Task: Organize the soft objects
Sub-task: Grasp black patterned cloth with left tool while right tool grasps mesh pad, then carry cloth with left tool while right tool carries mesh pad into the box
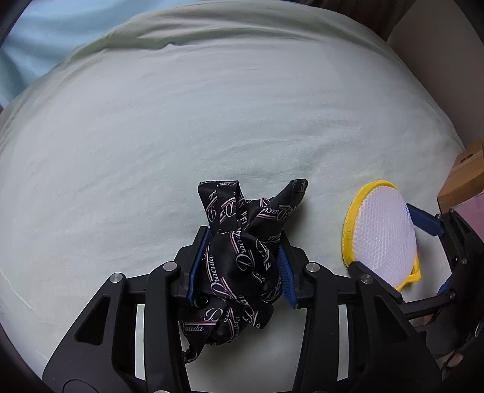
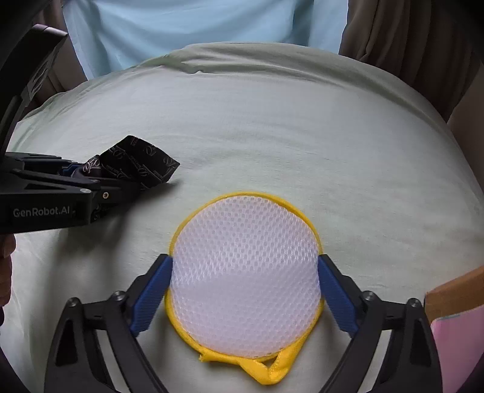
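A black cloth printed with "Dracula" lettering (image 1: 242,260) is bunched between the blue pads of my left gripper (image 1: 242,241), which is shut on it just above the pale green bed sheet (image 1: 211,121). It also shows in the right wrist view (image 2: 136,164), sticking out of the left gripper (image 2: 121,181). A round white mesh bag with a yellow rim (image 2: 245,272) stands on the sheet between the pads of my right gripper (image 2: 245,266), which touch both its sides. The bag also shows in the left wrist view (image 1: 381,235).
A cardboard box (image 1: 466,178) with something pink (image 2: 459,341) beside it sits at the right edge of the bed. A light blue cloth (image 2: 196,27) and brown curtains (image 2: 417,45) lie beyond the far edge.
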The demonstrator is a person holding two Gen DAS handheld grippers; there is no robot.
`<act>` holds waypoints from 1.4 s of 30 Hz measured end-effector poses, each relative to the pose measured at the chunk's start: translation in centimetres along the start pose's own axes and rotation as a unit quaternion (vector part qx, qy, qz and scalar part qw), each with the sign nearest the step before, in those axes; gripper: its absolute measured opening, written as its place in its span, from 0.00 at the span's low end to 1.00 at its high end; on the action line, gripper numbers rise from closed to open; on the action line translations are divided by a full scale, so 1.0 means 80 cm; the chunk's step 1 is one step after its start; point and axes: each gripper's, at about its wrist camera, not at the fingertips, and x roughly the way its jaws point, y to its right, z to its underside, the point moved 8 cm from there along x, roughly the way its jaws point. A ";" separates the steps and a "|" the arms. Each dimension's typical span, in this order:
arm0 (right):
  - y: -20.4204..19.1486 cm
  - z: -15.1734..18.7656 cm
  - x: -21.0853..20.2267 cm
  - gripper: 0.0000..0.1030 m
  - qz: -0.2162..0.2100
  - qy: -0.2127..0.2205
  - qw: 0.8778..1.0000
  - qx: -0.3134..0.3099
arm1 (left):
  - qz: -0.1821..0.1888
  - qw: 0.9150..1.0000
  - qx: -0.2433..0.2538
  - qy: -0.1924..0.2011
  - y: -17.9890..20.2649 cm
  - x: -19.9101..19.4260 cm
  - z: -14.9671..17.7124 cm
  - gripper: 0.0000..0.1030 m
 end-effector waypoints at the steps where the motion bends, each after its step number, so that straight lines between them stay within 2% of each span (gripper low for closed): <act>1: -0.001 0.002 -0.003 0.81 0.000 0.000 1.000 0.001 | -0.001 1.000 -0.001 0.000 0.001 -0.002 0.003 0.35; 5: -0.011 0.006 -0.011 0.60 -0.007 0.000 1.000 0.000 | -0.004 1.000 -0.003 -0.006 -0.001 -0.008 0.012 0.32; 8: -0.019 0.011 -0.019 0.49 -0.019 -0.006 1.000 -0.004 | -0.008 1.000 -0.008 -0.007 -0.001 -0.018 0.022 0.31; 10: -0.021 0.010 -0.025 0.46 -0.027 -0.006 1.000 0.003 | -0.011 1.000 -0.014 -0.005 -0.002 -0.031 0.028 0.31; 18: -0.027 0.002 -0.099 0.46 -0.029 0.019 0.999 0.006 | -0.017 0.999 -0.027 0.023 0.004 -0.106 0.035 0.31; 25: -0.025 -0.016 -0.213 0.46 -0.031 0.057 0.998 0.024 | -0.026 0.997 -0.034 0.061 0.031 -0.221 0.042 0.31; 30: -0.017 -0.023 -0.298 0.46 -0.044 0.066 0.996 0.048 | -0.031 0.995 -0.051 0.080 0.055 -0.301 0.049 0.31; 34: 0.001 -0.023 -0.358 0.46 -0.048 0.071 0.994 0.063 | -0.027 0.994 -0.055 0.096 0.087 -0.357 0.052 0.31; 38: 0.030 -0.015 -0.407 0.46 -0.046 0.083 0.992 0.080 | -0.026 0.994 -0.047 0.094 0.132 -0.378 0.061 0.31; 42: 0.077 -0.011 -0.432 0.46 -0.042 0.087 0.991 0.093 | -0.019 0.994 -0.052 0.097 0.182 -0.391 0.060 0.31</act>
